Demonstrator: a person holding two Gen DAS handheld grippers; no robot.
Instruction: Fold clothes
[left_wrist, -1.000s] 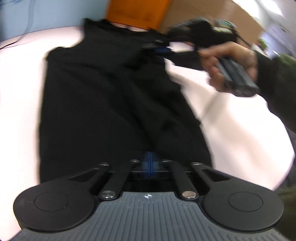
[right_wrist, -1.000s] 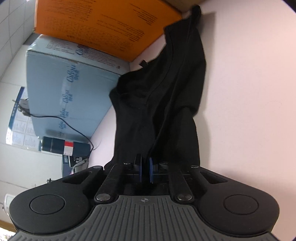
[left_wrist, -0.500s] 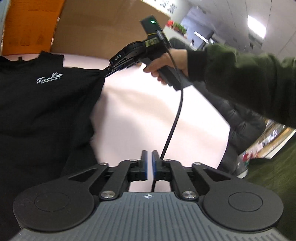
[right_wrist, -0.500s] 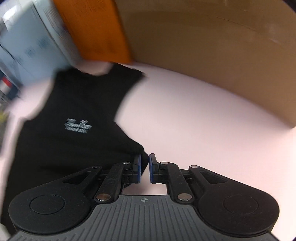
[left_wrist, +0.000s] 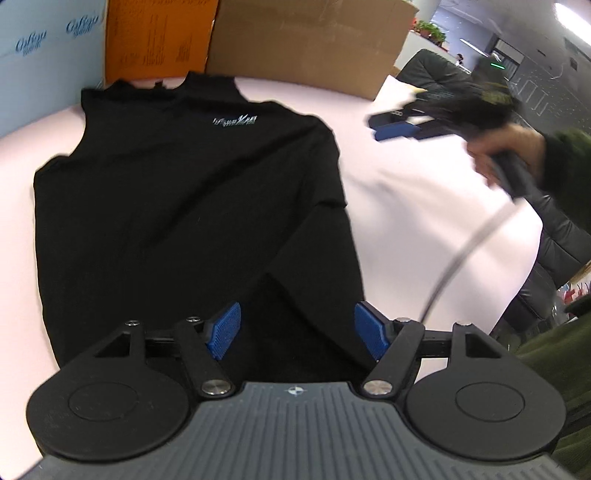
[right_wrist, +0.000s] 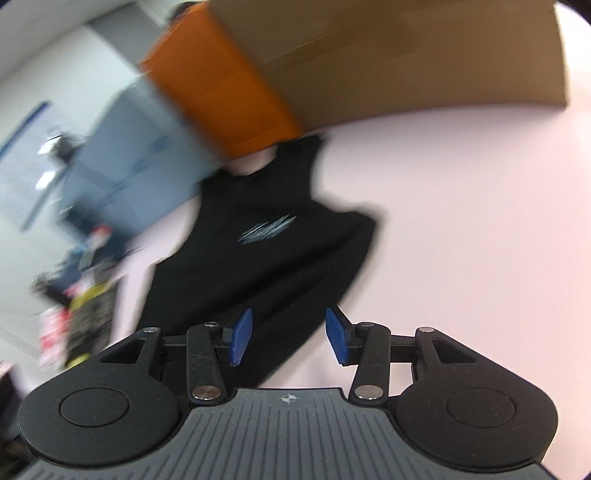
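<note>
A black shirt (left_wrist: 177, 206) with a small pale chest logo (left_wrist: 235, 120) lies spread flat on the pale pink table (left_wrist: 424, 221), collar toward the boxes. My left gripper (left_wrist: 297, 328) hovers over the shirt's near hem, its jaws opening; cloth shows below the blue pads but is not pinched. In the right wrist view the same shirt (right_wrist: 258, 258) is blurred. My right gripper (right_wrist: 288, 338) hangs over the shirt's near right edge, jaws opening, nothing pressed between them. The right gripper (left_wrist: 397, 131) also shows in the left wrist view, held by a hand above the table right of the shirt.
A pale blue box (left_wrist: 44, 62), an orange box (left_wrist: 155, 37) and a brown cardboard box (left_wrist: 306, 40) stand along the table's far side. A cable (left_wrist: 454, 258) trails from the right gripper. A dark chair (left_wrist: 428, 74) stands beyond the table.
Both grippers were shut on the shirt and drew it out flat. Both have let go and stand open now; the right one has swung away to the right.
</note>
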